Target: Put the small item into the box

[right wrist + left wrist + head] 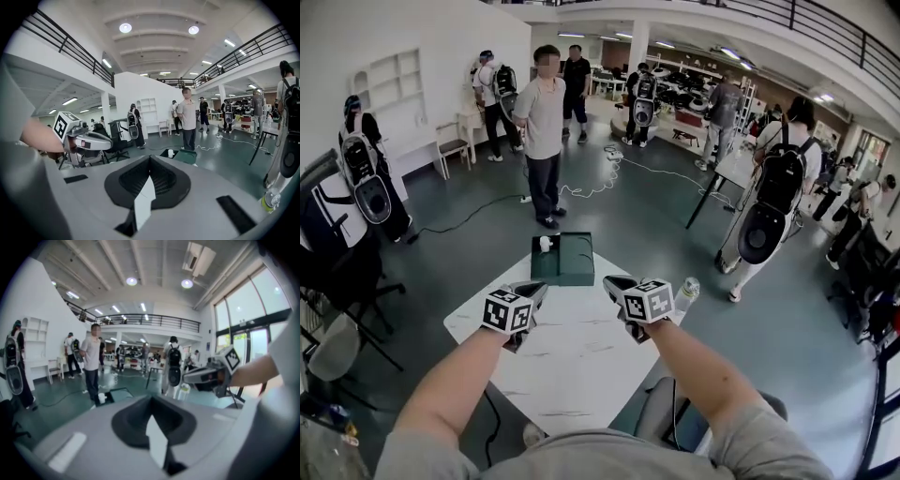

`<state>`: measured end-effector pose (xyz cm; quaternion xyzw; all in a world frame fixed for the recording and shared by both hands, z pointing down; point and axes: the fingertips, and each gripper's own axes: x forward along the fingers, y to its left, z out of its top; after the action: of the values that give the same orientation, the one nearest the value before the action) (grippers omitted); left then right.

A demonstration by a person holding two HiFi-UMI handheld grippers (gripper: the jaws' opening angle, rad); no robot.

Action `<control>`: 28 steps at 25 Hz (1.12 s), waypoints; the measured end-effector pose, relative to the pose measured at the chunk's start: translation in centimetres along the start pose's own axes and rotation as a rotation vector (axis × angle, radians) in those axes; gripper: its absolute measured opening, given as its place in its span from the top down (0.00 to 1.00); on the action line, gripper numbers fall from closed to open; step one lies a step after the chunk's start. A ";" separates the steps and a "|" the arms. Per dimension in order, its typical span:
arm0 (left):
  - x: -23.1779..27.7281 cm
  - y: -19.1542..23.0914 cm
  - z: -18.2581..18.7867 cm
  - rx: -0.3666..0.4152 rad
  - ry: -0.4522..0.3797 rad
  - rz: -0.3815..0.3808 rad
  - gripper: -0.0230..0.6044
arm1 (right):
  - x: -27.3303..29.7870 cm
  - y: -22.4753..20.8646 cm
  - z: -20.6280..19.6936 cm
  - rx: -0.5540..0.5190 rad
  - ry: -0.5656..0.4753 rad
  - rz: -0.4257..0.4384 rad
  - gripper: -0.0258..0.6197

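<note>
A dark green open box [567, 264] sits at the far edge of the white table [572, 356]. A small white item [546, 244] stands in its far left corner. Both grippers hover over the table short of the box and hold nothing. My left gripper [534, 291] is shut, and so is my right gripper [614, 281]. In the left gripper view the shut jaws [152, 401] point past the box [115, 394] and the item [101, 398]. The right gripper view shows its shut jaws [149, 161] aimed toward the box [185, 157] and the item [171, 153].
A clear bottle [686, 293] stands at the table's right edge. Beyond the box a person [545, 131] stands on the green floor, and several others with backpacks are around. Black chairs [337, 281] crowd the left, and cables [591, 187] lie on the floor.
</note>
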<state>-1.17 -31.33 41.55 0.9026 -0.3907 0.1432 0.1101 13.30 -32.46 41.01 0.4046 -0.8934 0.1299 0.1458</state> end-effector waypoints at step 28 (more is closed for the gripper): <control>-10.3 -10.6 -4.8 0.038 -0.092 0.062 0.96 | -7.4 7.3 -5.2 -0.156 0.041 0.151 0.95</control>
<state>-0.92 -15.81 41.53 0.8977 -0.4203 0.1122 0.0704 13.20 -20.94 42.29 0.3208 -0.9256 0.0787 0.1848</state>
